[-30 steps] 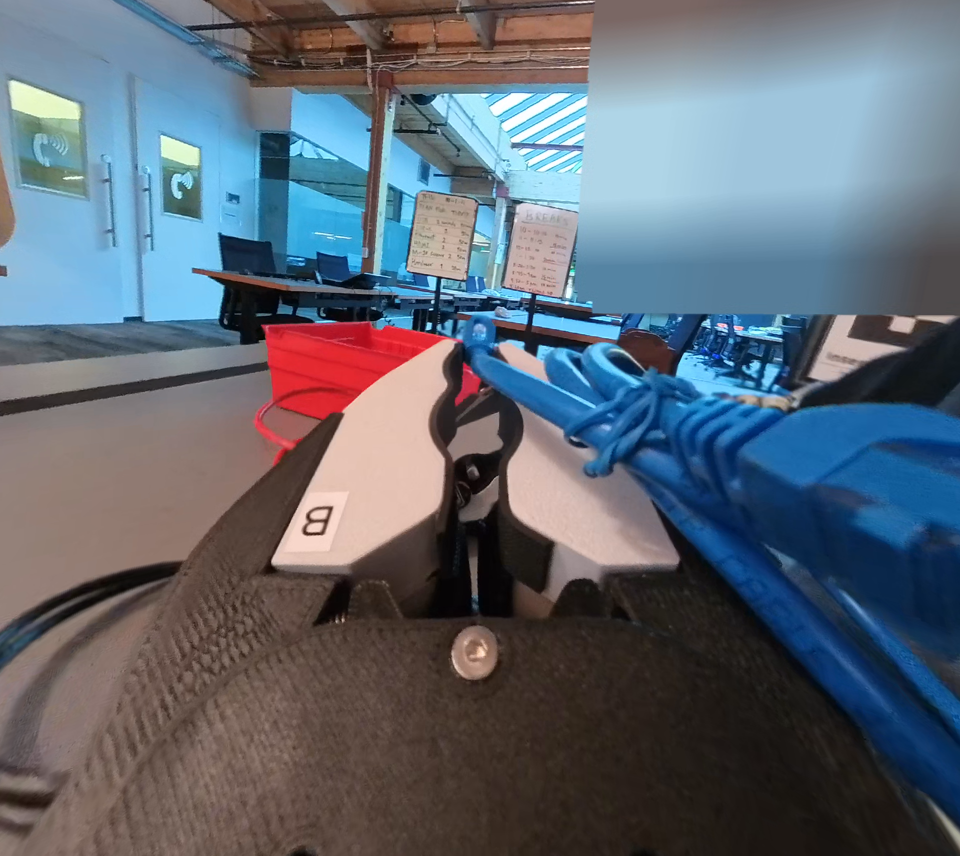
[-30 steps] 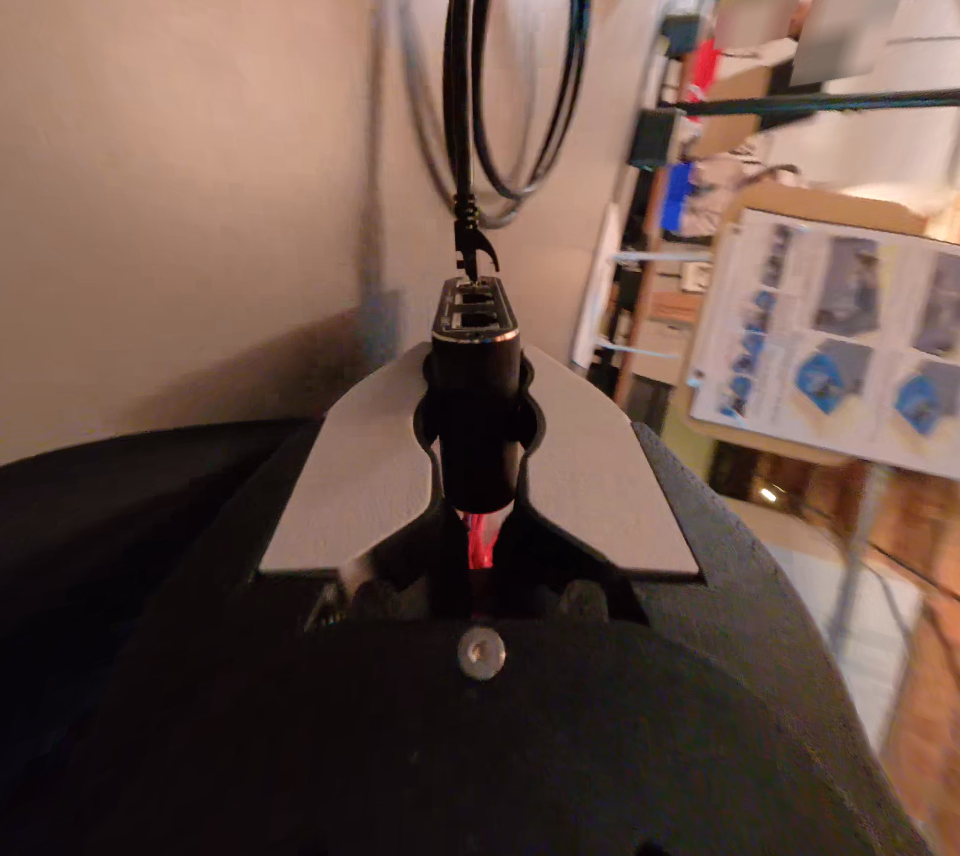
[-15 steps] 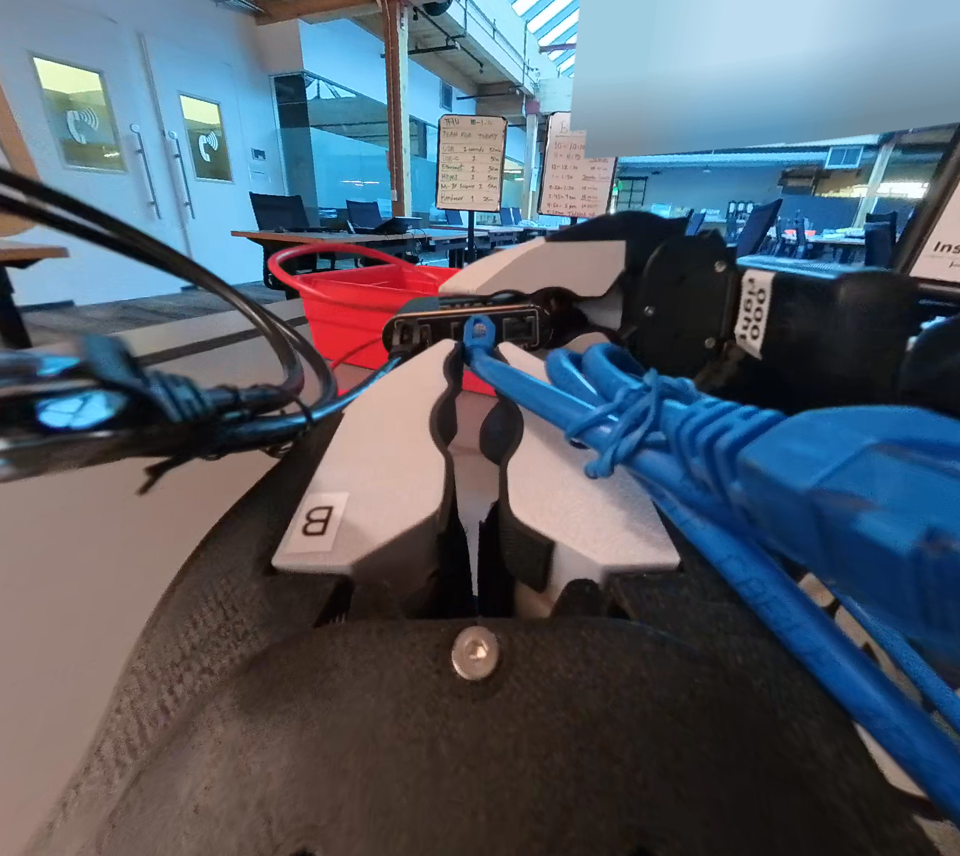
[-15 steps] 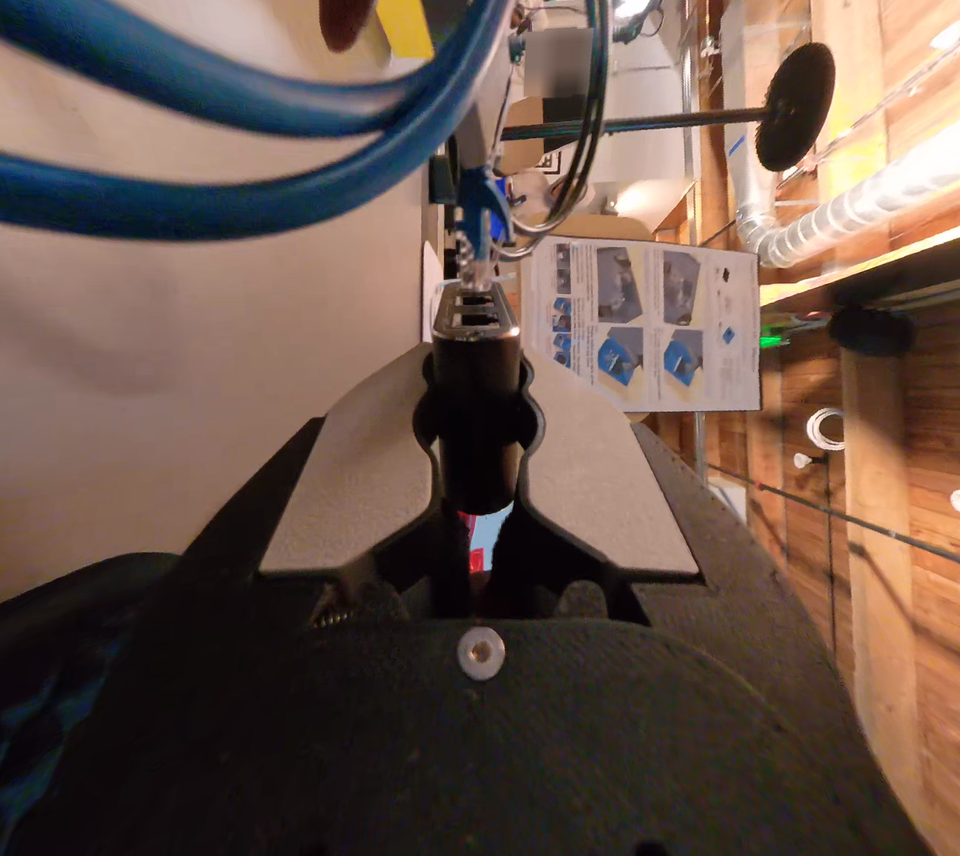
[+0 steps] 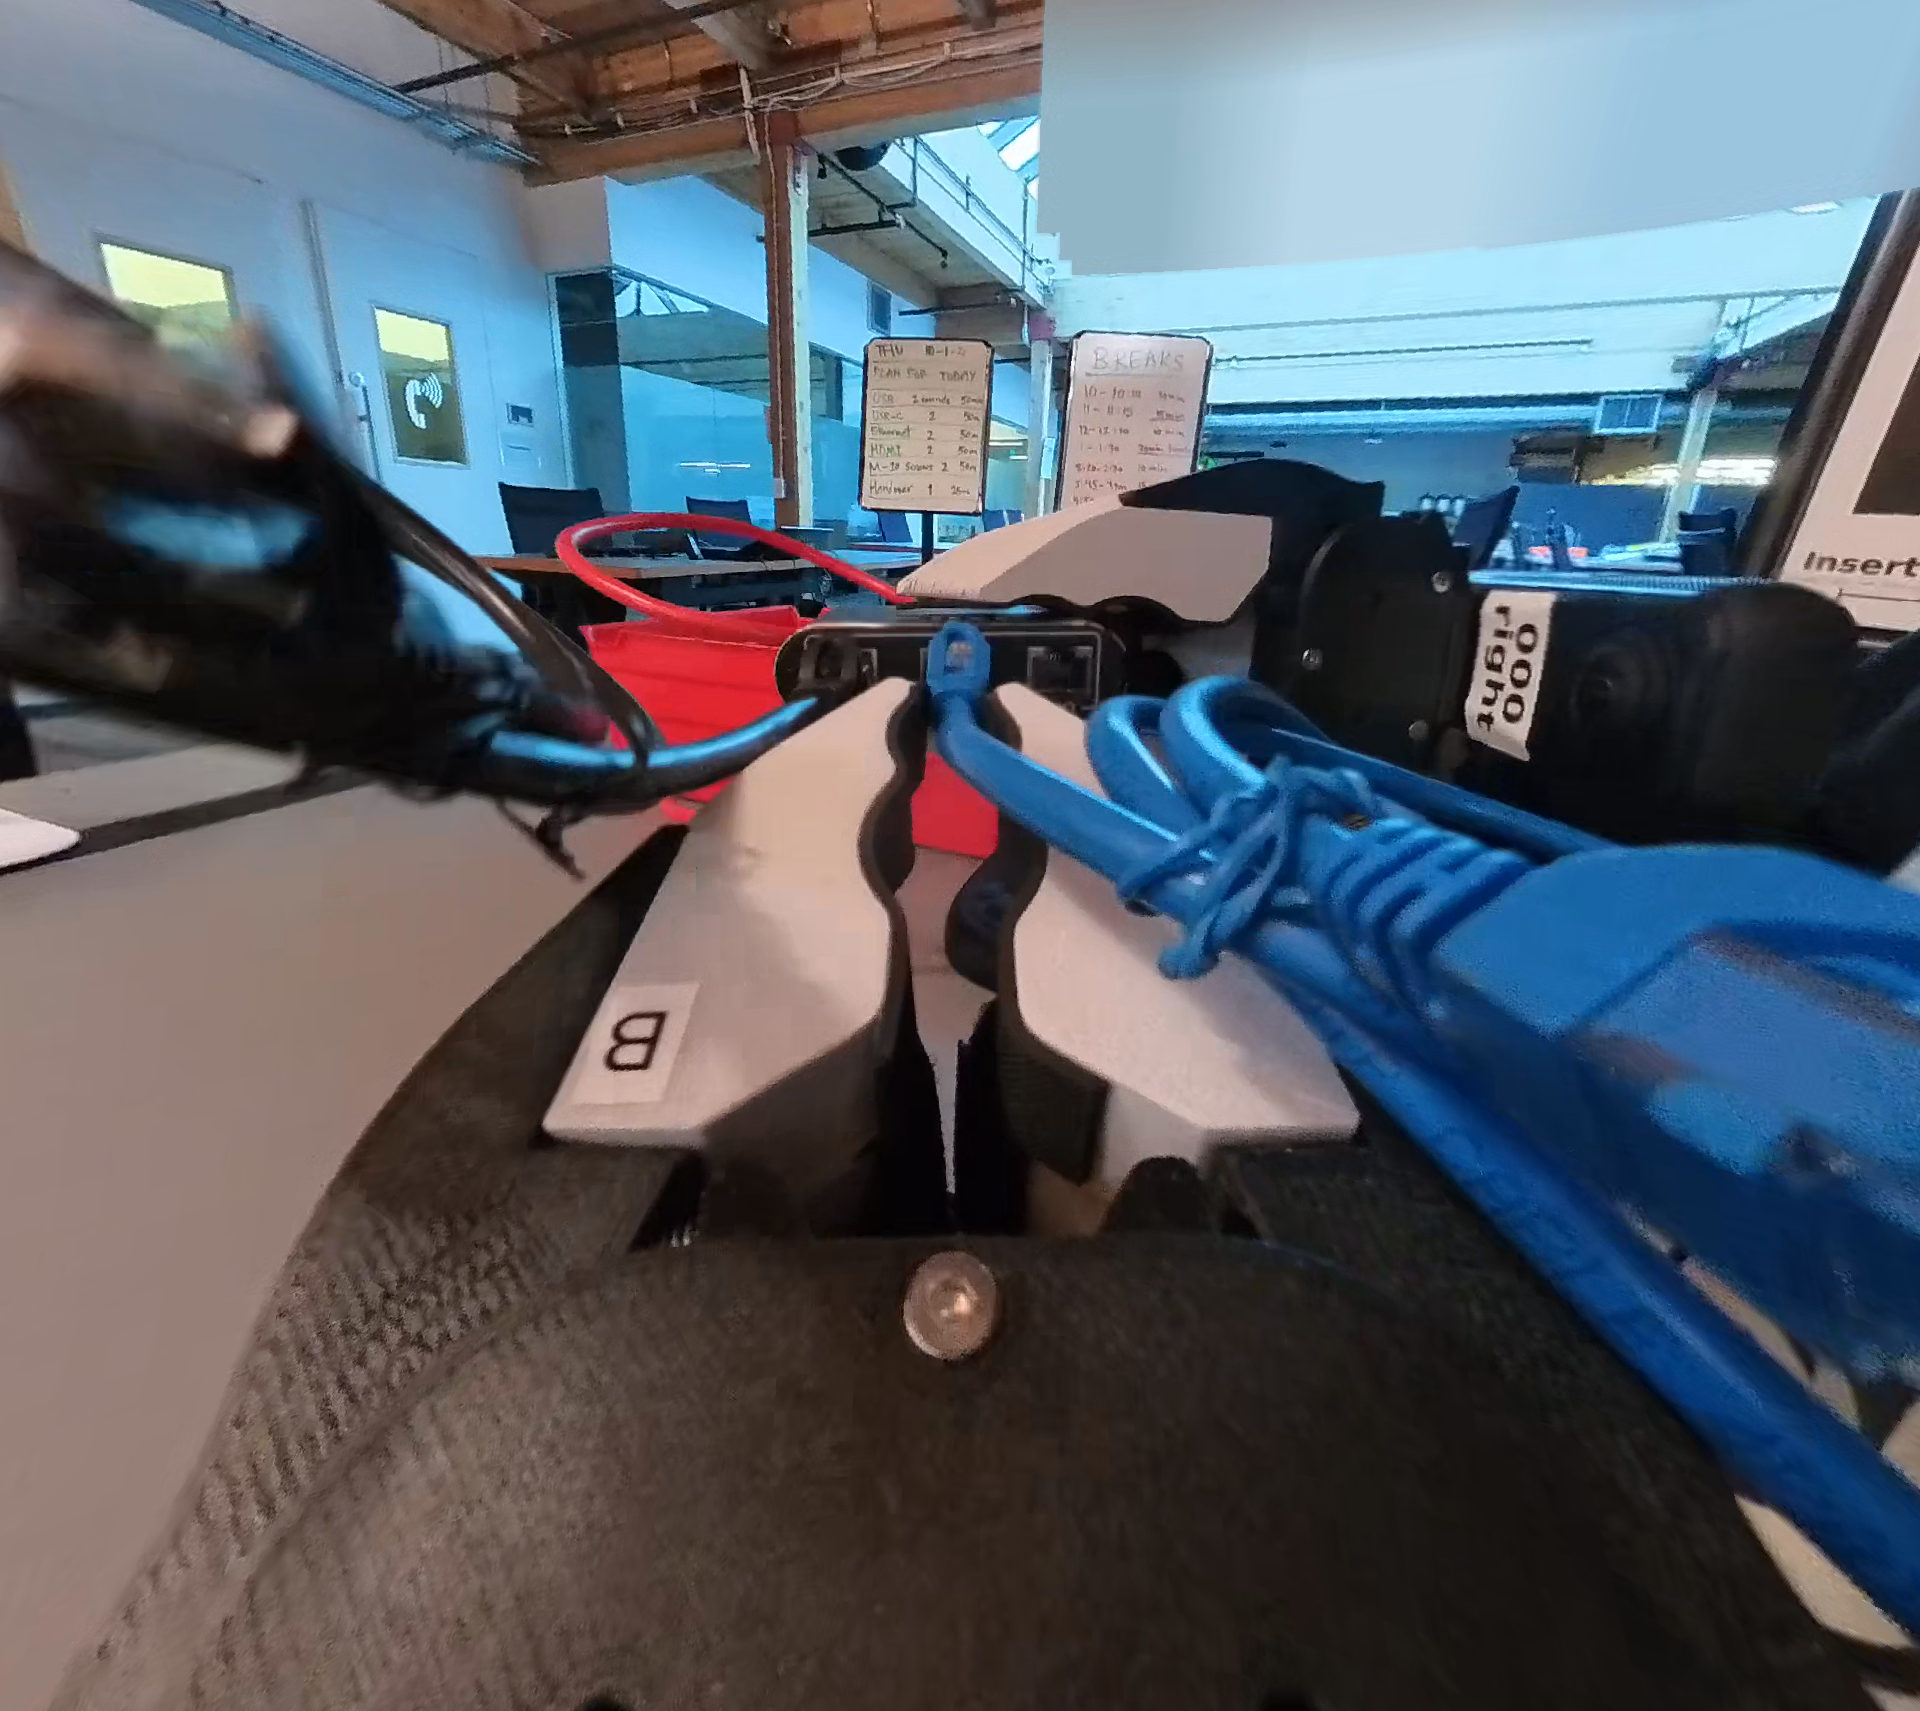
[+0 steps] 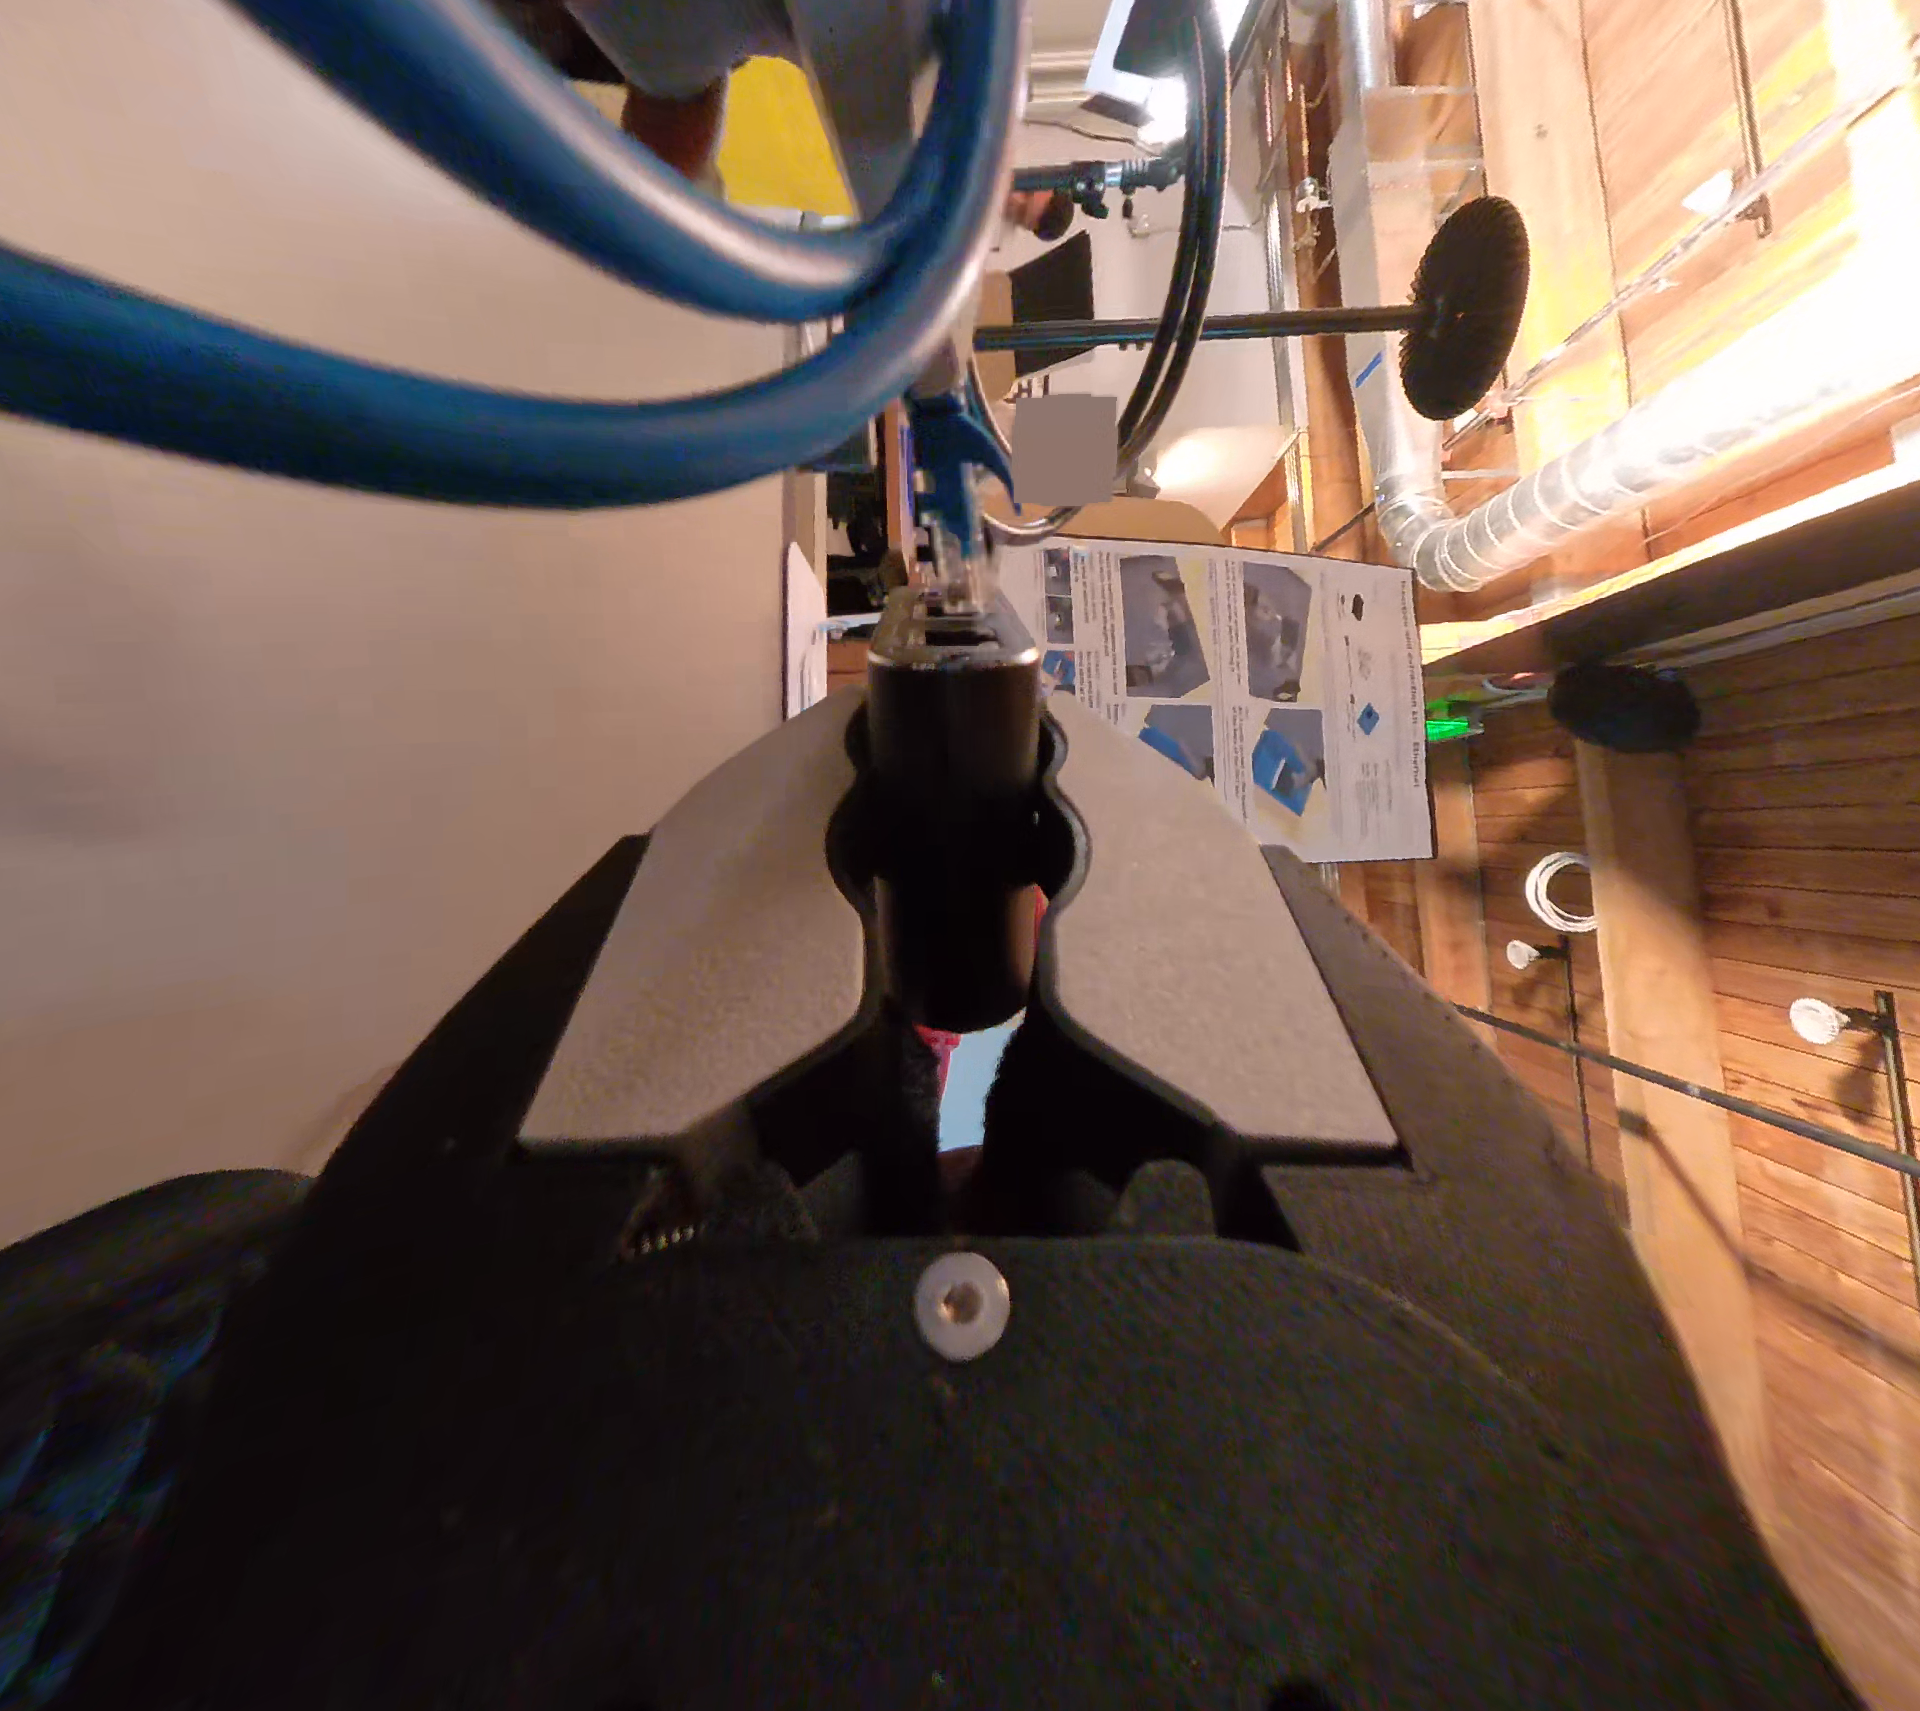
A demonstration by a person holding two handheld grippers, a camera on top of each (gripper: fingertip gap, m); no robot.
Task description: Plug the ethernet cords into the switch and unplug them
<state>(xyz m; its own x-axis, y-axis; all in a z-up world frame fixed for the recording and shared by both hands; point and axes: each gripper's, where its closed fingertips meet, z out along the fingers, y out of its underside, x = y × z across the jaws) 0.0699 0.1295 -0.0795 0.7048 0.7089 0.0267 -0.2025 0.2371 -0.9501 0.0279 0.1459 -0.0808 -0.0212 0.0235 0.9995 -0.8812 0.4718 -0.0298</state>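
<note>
My left gripper (image 5: 951, 695) is shut on the plug end of a blue ethernet cord (image 5: 1226, 830), whose coil lies over its right finger. The blue plug (image 5: 958, 655) sits at the middle port of the black switch (image 5: 1060, 666); how deep it is I cannot tell. My right gripper (image 6: 956, 726) is shut on the switch (image 6: 956, 830), turned on its side. The blue plug (image 6: 951, 508) meets the switch's port face there, and the blue cord (image 6: 416, 425) loops across the top left. A black cord (image 5: 582, 762) runs left from the switch's left end.
A red bin (image 5: 707, 674) stands on the grey table (image 5: 208, 986) behind the switch, and a red cable (image 5: 665, 531) arcs above it. A printed instruction sheet (image 6: 1226, 695) stands to the right. Two whiteboards (image 5: 925, 425) and desks are far behind. The left gripper's tips are roughly 5 centimetres from the right gripper's.
The right gripper brought the switch in front of my left gripper. The blue plug, apart from it a second ago, now sits at its middle port. The black cord bundle swung in from the left.
</note>
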